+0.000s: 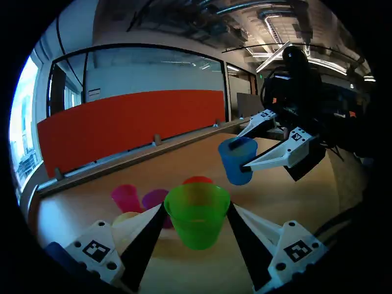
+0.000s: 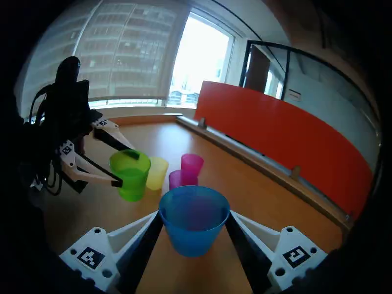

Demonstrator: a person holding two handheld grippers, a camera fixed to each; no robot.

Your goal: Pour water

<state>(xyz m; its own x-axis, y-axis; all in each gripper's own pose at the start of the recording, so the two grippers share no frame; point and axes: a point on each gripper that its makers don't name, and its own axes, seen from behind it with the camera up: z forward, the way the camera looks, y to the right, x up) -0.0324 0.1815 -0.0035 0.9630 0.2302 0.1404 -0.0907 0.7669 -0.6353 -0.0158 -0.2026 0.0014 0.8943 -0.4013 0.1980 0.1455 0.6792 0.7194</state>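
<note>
The left gripper (image 1: 196, 209) has its fingers pinching an upright green cup (image 1: 197, 225) by both sides. The right gripper (image 2: 194, 215) pinches a blue cup (image 2: 193, 230) the same way, raised above the wooden surface (image 2: 245, 191) and apart from the green one. Just beyond the green cup stand a yellow cup (image 2: 158, 172), a pink cup (image 2: 191, 164), a purple cup (image 2: 175, 179) and a red cup (image 1: 197, 180); whether either held cup contains water I cannot tell.
</note>
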